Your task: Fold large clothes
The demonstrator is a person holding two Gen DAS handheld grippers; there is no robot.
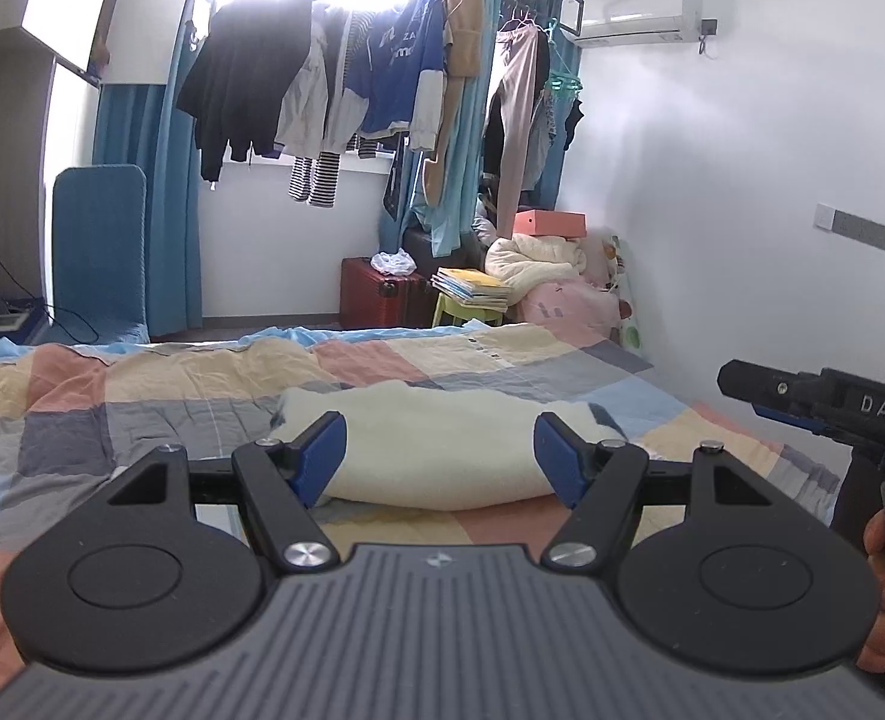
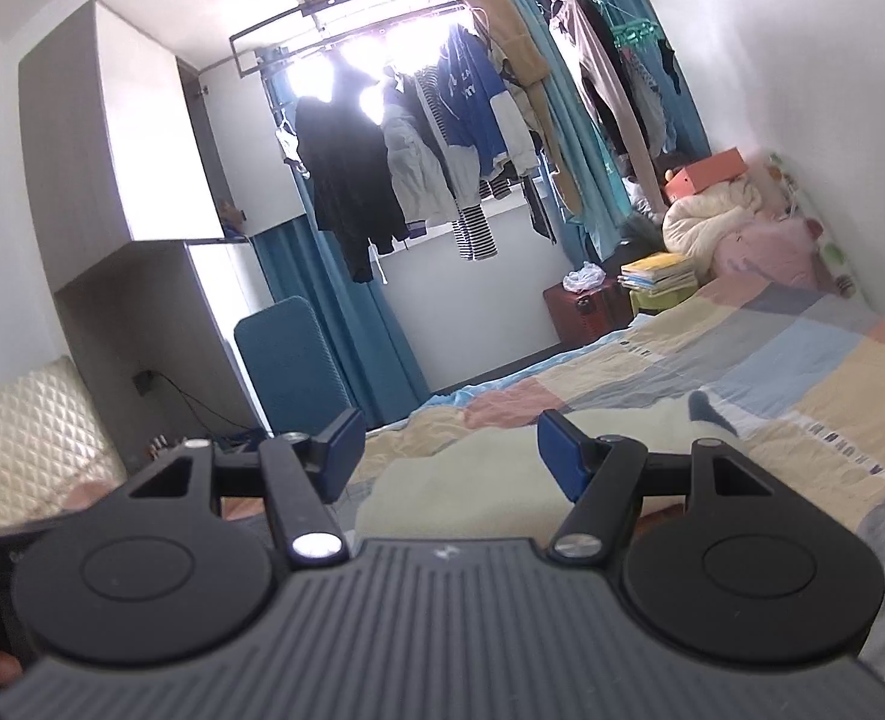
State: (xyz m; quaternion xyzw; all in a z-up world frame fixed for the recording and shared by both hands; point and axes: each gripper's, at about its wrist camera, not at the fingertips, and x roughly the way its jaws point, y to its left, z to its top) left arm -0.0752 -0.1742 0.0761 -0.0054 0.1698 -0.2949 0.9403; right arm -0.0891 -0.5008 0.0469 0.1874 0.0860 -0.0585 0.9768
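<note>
Both the left hand-held gripper (image 1: 439,459) and right hand-held gripper (image 2: 451,453) gape empty above the folded cream garment (image 1: 436,450) mid-bed (image 1: 172,384); each should pinch a near corner.

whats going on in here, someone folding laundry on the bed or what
A person holds a two-finger gripper in each hand over a bed with a patchwork cover. A cream garment lies on it, already folded into a compact bundle. The left gripper and the right gripper are both open and empty, above the garment and not touching it. More clothes hang on a rack by the window.
</note>
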